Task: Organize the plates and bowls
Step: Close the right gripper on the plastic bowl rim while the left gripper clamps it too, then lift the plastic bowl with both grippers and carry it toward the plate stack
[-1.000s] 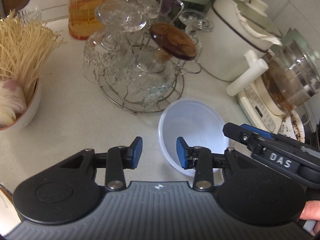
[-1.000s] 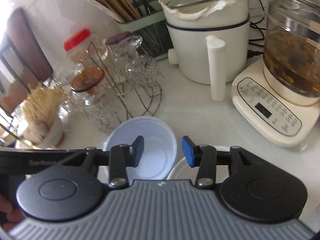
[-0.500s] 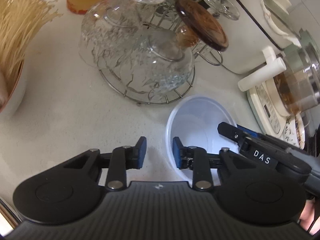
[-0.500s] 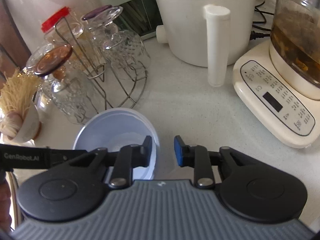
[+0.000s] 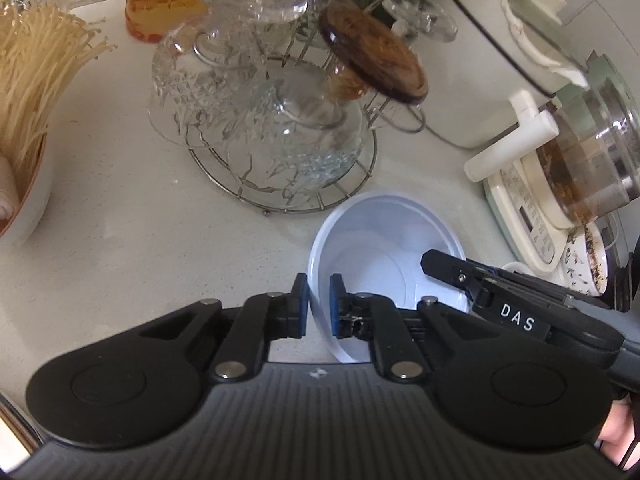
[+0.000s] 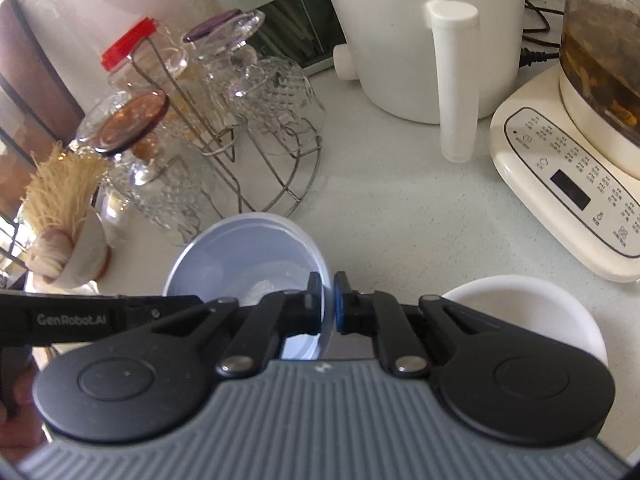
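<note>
Pale speckled counter (image 5: 140,264); translucent white-blue plastic bowl (image 5: 384,248), round, thin-rimmed, empty

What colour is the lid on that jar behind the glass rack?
Red. The jar's lid shows best in the right wrist view, behind the wire rack.

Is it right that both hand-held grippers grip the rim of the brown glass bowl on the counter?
No. Both views show the left hand-held gripper and right hand-held gripper gripping the rim of the white plastic bowl, not a brown glass one.
</note>
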Motion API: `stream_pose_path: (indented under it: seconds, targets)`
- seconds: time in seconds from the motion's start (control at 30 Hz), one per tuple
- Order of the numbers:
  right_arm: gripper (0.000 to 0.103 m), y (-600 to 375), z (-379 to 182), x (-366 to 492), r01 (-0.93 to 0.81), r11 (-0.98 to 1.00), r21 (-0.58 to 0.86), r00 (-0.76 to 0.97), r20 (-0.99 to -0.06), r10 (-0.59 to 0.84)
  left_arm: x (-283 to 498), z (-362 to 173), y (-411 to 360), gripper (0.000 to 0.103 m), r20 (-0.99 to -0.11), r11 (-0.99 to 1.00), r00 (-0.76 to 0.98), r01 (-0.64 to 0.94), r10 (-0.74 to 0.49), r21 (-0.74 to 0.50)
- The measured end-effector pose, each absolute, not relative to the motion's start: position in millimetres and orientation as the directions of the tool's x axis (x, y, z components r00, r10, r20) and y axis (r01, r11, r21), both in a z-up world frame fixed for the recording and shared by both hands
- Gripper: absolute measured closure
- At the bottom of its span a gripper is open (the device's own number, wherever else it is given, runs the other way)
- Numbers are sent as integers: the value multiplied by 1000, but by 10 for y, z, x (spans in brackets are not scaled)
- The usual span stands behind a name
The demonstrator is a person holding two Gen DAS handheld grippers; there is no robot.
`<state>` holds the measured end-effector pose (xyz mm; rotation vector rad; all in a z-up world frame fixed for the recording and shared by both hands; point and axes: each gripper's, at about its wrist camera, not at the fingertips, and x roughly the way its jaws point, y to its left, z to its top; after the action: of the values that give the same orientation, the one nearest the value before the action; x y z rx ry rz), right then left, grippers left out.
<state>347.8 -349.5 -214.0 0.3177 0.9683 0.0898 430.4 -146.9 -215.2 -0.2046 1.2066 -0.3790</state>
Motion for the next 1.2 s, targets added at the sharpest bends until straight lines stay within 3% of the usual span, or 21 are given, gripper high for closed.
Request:
stream_pose_path:
  seconds: [0.73, 1.2]
  targets:
    - [94, -3556, -1392, 2864, 69, 929, 363, 705, -677, 212, 3795, -1264, -1447, 90, -782, 901, 447, 239, -433, -362]
    - [94, -3434, -1220, 2465, 141, 923, 357, 724, -673, 150, 3530, -1070, -1376, 90, -775, 874, 414, 310, -478, -373]
